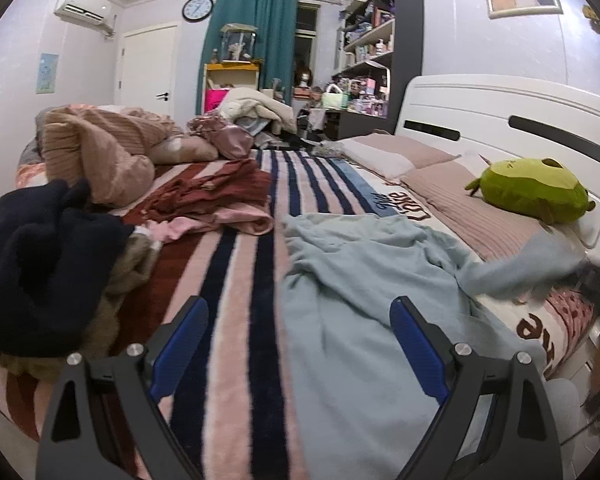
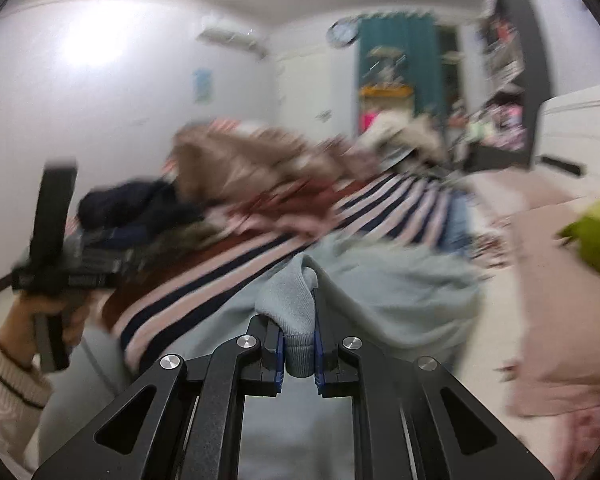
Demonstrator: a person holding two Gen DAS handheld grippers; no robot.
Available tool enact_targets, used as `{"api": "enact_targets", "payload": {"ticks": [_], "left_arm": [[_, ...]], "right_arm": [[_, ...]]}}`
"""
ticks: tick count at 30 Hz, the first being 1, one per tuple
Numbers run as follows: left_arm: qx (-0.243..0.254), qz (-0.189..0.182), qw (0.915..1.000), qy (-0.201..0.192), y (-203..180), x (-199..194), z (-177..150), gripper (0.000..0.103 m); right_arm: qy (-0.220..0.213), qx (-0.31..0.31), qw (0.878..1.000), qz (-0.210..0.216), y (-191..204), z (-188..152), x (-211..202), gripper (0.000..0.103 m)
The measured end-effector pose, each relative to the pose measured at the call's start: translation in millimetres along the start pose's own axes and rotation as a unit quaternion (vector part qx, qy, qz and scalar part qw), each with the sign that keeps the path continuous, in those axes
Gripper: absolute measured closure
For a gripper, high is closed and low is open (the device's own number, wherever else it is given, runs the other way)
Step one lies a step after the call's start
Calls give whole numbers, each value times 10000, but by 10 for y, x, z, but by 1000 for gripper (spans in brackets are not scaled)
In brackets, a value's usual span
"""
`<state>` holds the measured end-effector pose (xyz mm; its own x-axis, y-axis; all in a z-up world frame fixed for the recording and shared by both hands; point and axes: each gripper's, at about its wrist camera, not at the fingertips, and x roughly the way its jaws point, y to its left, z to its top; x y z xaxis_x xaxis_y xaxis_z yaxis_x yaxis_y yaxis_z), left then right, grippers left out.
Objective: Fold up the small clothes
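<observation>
Nearest the lens in the right wrist view, the right gripper (image 2: 299, 354) is clamped on a ribbed cuff of the light blue garment (image 1: 360, 320), a fold of it bunched up between the blue pads. The left gripper (image 1: 298, 342) hovers with its jaws spread wide and nothing between them, over the garment's left side where it lies crumpled on the striped blanket (image 1: 236, 280) near the bed's front edge. Further back towards the left edge lies a heap of dark clothes (image 1: 32, 264), and a green plush toy (image 1: 532, 190) rests by the headboard (image 1: 480, 108).
</observation>
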<state>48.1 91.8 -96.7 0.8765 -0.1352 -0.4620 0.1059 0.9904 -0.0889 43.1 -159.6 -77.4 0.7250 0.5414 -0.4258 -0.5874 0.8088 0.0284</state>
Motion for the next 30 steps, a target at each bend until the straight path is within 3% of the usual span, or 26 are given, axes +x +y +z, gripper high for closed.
{"api": "enact_targets", "payload": {"ticks": [6,11,15,19,24,27,30], "left_arm": [[-96,77,9999,-1,181,-28,-56,12],[-66,-71,9999,69,157,22,-82,12],[19,-254,9996,158,37,115,-65,12],[137,-707,9971,226,-176,225,2,12],[357,-1300,9894,546,-548,542,31,13],[477,-1567,9826,872,-801,825,-8,25],[507,-1725,9751,1296,-1001,1132,-60,48]], "right_arm": [[1005,138,9923,709,317,-445,722,97],[1363,238,9886,592,310,-660,889,92],[1362,303,9883,617,208,-643,744,75],[1157,194,9914,573,92,-568,311,62],[757,257,9961,373,-159,-499,-147,55],[530,468,9974,102,-408,-480,-343,55],[411,671,9969,-72,-608,-499,-437,55]]}}
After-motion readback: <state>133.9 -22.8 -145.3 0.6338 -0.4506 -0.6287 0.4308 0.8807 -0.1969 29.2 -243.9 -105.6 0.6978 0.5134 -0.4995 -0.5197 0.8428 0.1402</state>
